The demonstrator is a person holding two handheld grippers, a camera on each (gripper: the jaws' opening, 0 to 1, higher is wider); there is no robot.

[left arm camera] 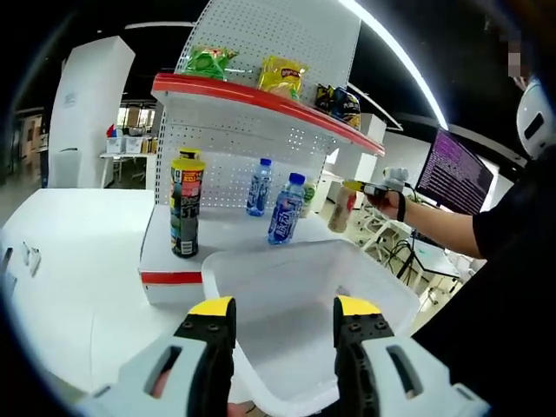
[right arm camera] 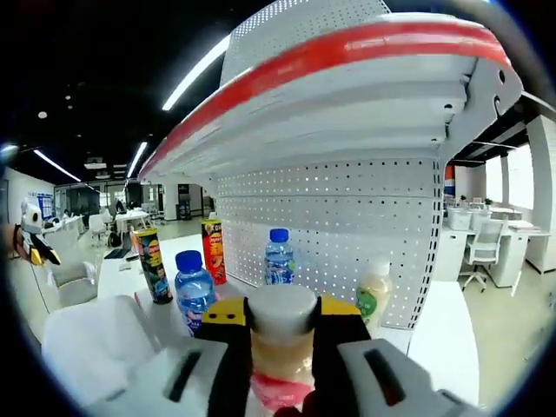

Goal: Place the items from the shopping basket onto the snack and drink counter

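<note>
In the left gripper view, a tall dark chip can (left arm camera: 185,204) with a yellow lid is stood at the left end of the lower shelf (left arm camera: 217,233) of the white pegboard counter. Right of it, two clear water bottles with blue caps and blue labels are lined up: one (left arm camera: 259,187) farther back, one (left arm camera: 287,208) nearer the front edge. Up top, on the red-edged upper shelf (left arm camera: 261,97), a green snack bag (left arm camera: 208,61), a yellow one (left arm camera: 283,76) and a dark one (left arm camera: 339,102) are set in a row. Just in front of the counter, the white basket (left arm camera: 287,287) is seen, nothing visible inside. The left gripper (left arm camera: 284,314) is held over the basket's near rim, jaws spread wide apart with nothing between them.

At the counter's right end, a pale drink bottle (left arm camera: 345,207) with a reddish label is held up by the right gripper (left arm camera: 369,188), a person's sleeve behind it.

In the right gripper view, two chip cans are seen at the left, a dark one (right arm camera: 153,264) and a red one (right arm camera: 213,250), then the two blue-capped bottles (right arm camera: 192,287) (right arm camera: 278,257). The right gripper (right arm camera: 282,330) is clamped tight on the drink bottle (right arm camera: 281,334): wide white cap, pale yellowish body, pinkish label lower down. Just right of it, a pale bottle (right arm camera: 373,294) with a green label is stood by the pegboard.
</note>
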